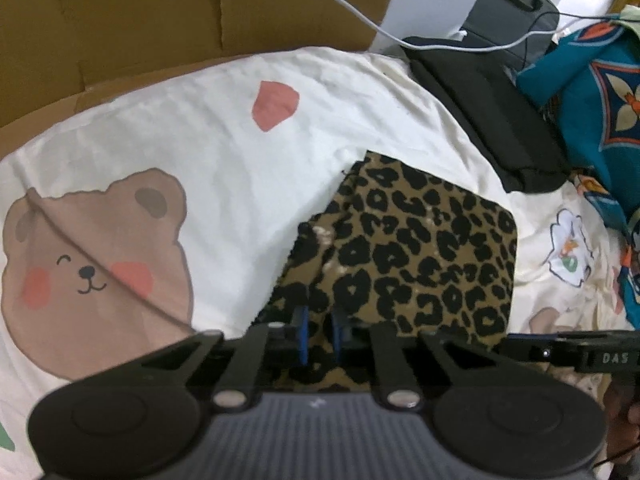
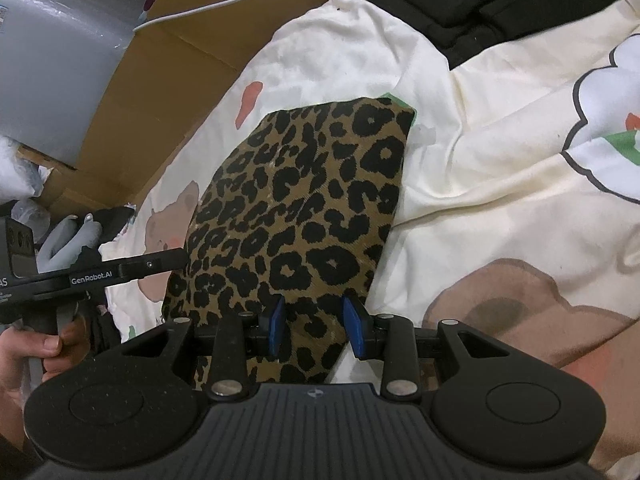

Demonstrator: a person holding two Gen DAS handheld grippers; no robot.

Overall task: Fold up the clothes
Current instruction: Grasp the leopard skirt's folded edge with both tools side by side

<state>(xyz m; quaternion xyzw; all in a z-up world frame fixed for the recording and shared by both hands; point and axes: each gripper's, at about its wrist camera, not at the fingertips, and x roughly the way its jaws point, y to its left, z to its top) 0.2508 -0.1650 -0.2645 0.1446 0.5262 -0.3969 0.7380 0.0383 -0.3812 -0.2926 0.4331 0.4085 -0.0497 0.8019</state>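
A leopard-print garment (image 1: 420, 248) lies folded into a rough rectangle on a cream bear-print sheet (image 1: 200, 128). My left gripper (image 1: 320, 334) is at its near left edge. Its blue pads stand close together with a raised fold of the cloth pinched between them. In the right wrist view the same garment (image 2: 312, 184) stretches away from my right gripper (image 2: 316, 330). That gripper is open at the near right corner, with its blue fingers (image 2: 354, 330) wide apart over the cloth. The left gripper's tip (image 2: 176, 258) meets the garment's left edge, and a hand (image 2: 24, 356) holds it.
Folded black clothing (image 1: 480, 112) lies at the far right of the sheet, also seen in the right wrist view (image 2: 500, 0). A teal patterned cloth (image 1: 600, 100) is piled at the right. Cardboard (image 1: 160, 12) borders the far side, crossed by a white cable (image 1: 360, 16). A grey wrapped block (image 2: 52, 60) stands beyond the cardboard.
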